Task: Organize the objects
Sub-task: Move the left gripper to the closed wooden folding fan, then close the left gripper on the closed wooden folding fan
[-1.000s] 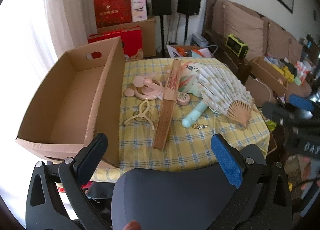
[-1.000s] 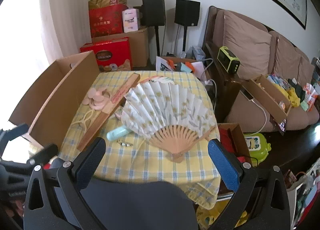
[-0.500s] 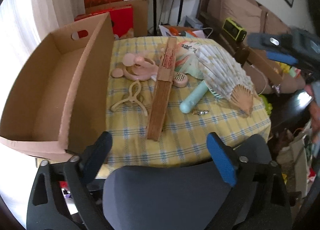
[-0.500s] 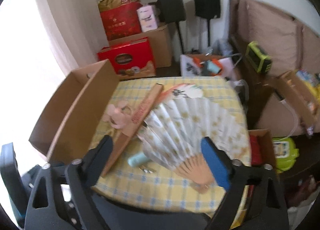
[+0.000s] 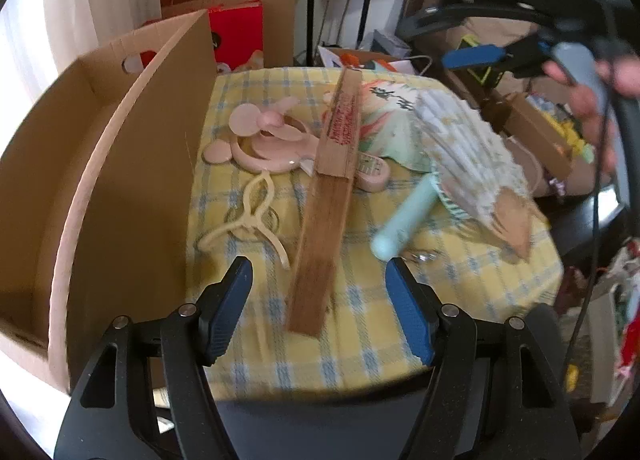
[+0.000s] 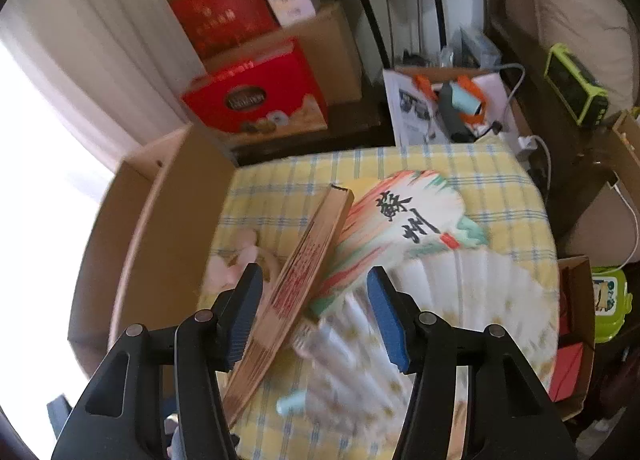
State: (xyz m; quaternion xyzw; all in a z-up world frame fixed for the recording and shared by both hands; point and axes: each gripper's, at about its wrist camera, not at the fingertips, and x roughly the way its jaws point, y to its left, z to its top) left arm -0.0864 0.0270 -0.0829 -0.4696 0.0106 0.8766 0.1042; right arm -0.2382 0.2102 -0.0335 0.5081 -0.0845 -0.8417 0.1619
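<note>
The left gripper (image 5: 318, 292) is hanging over the near edge of the table (image 5: 460, 272), its jaws roughly half apart and closing; the near end of the folded wooden fan (image 5: 326, 203) is lying between them in the picture, but the pads are not touching it; the right gripper (image 6: 314, 300) is hovering further along the same fan (image 6: 298, 280), its jaws likewise about half apart and closing, holding nothing.

The folded fan is lying lengthwise from the near edge toward the far edge, down the middle of the yellow checked cloth; the cardboard box (image 5: 132, 163) is standing along the left edge of the table, open at the top; between box and folded fan a cream hair clip (image 5: 250, 215) is lying flat, and just beyond it a pink handheld fan (image 5: 264, 135) is resting partly under the wooden fan; a mint-green handle (image 5: 404, 219) is lying right of the folded fan, its upper end tucked under the open white paper fan (image 5: 468, 163) spreading toward the right edge; a round painted fan (image 6: 400, 219) is sitting near the far edge, partly beneath the white one; a small metal piece (image 5: 422, 257) is lying by the handle's near end.
</note>
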